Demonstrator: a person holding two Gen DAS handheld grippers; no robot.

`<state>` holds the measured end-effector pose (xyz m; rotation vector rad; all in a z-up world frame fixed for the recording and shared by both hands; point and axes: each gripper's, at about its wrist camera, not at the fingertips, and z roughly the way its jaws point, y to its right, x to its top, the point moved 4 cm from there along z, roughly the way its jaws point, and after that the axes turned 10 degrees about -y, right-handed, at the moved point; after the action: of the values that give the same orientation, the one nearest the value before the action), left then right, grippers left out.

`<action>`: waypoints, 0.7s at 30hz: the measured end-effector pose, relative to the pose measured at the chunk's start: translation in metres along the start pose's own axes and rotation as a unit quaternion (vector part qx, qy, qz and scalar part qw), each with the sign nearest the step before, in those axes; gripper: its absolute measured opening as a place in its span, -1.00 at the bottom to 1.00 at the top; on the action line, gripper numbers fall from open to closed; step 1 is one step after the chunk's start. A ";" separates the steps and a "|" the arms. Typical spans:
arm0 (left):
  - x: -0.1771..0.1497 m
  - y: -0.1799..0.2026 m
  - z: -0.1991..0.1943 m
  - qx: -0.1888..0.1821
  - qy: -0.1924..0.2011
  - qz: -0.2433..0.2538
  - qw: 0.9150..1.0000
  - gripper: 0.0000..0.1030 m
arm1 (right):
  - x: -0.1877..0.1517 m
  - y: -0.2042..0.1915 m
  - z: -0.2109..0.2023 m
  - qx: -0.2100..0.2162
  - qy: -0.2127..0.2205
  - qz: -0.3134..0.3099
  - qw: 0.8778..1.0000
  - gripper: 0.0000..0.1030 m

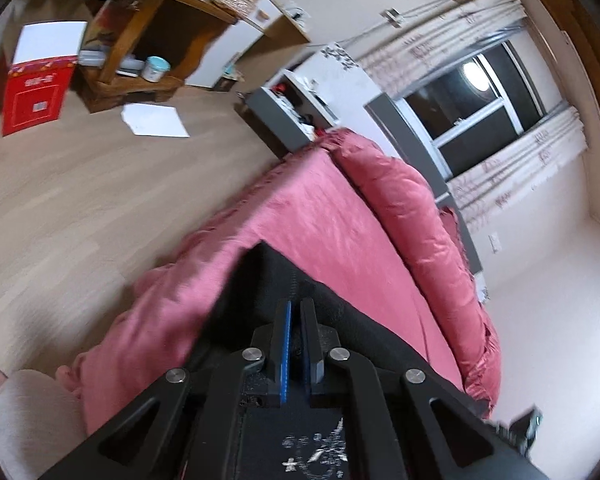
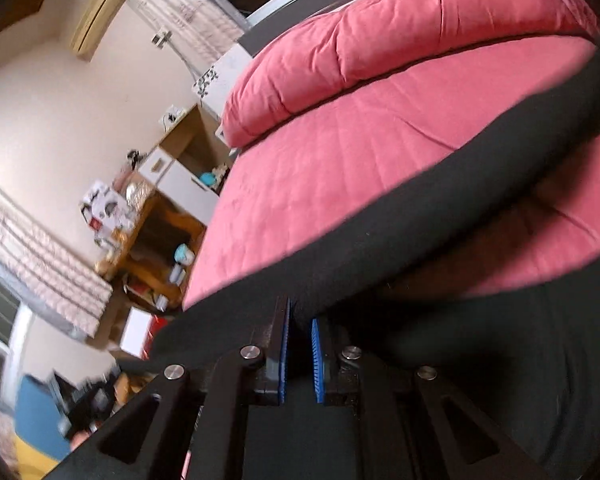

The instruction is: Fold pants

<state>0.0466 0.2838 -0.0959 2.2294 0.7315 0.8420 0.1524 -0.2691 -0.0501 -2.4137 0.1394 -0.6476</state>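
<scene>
L gripper [image 1: 296, 308]: jaws closed on black pants [image 1: 260, 276], blue pads nearly together w/ dark fabric pinched at the tips; cloth drapes under the fingers toward the cam.
R gripper [image 2: 300, 316]: jaws closed on the same pants [image 2: 420, 216], a thick black fold caught btwn the blue pads; no earlier pic to compare.
Pants: black, held by both grippers above the bed; in R wrist view a long dark band runs from the jaws up to the right edge, w/ more black cloth bunched lower right. In L wrist view a pointed corner of fabric sticks out past the tips; white pattern [image 1: 320, 452] shows on cloth close under the cam.
Bed [image 1: 320, 216]: pink-red cover, just beneath the pants; rolled pink duvet [image 1: 416, 220] lies along the far side.
Person: pale rounded shape, lower left of L wrist view [image 1: 28, 420], prob. a knee or sleeve, can't tell which.
Floor [image 1: 80, 184]: light wood, white sheet of paper [image 1: 156, 120] lying on it.
Far: wooden shelf unit [image 1: 156, 32] w/ clutter, red box [image 1: 36, 96] beside it, window [image 1: 476, 100] w/ patterned curtains.
</scene>
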 end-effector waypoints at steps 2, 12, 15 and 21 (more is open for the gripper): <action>-0.001 -0.013 -0.005 0.009 0.002 -0.017 1.000 -1.00 | -0.029 0.001 -0.004 -0.008 -0.001 -0.002 1.000 -0.81; -0.042 -0.001 0.002 -0.023 -0.085 -0.001 0.996 -0.36 | -0.085 0.059 0.041 -0.038 -0.055 0.049 0.997 -0.81; -0.057 0.006 0.011 -0.002 -0.124 0.001 0.992 -0.31 | -0.085 0.061 0.035 -0.037 -0.044 0.040 0.998 -0.81; -0.081 -0.004 0.029 0.047 -0.178 -0.026 0.983 -0.30 | -0.088 0.076 0.022 -0.006 -0.024 0.084 0.996 -0.29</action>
<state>0.0149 0.2214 -0.1458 2.3460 0.6634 0.3717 0.0903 -0.2961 -0.1474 -2.3954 0.3226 -0.5124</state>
